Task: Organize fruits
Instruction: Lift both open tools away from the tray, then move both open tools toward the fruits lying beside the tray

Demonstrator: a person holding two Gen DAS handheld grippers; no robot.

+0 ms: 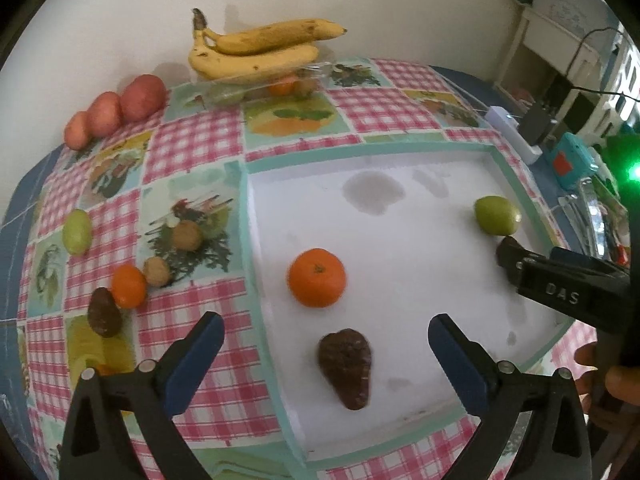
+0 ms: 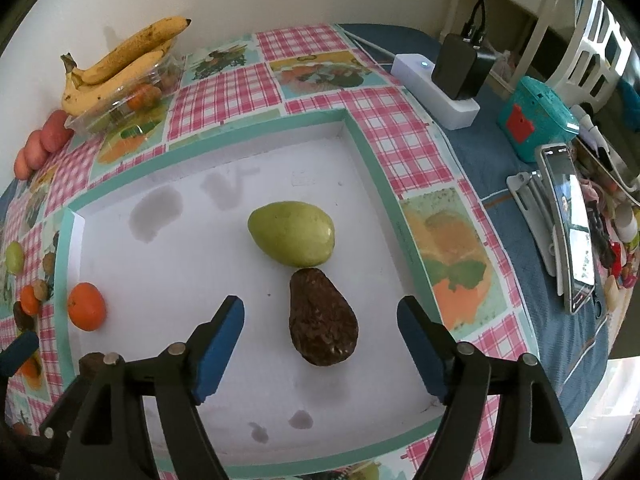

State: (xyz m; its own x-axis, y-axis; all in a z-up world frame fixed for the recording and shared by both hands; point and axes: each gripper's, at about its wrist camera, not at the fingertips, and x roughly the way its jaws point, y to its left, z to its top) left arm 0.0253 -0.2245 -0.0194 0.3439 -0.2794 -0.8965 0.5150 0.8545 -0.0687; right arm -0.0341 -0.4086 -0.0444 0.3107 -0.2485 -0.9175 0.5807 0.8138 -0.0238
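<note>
While clear tub [image 1: 312,74] blurs contents | bananas [image 1: 256,50] atop

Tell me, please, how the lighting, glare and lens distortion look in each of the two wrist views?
Left wrist view: strong fisheye bending curves the white tray; a green light flare blooms at the right edge; the bananas cast soft shadows on the wall. Right wrist view: the same barrel bending; soft, even light; the phone screen shows glare; overexposed at lower right.
</note>
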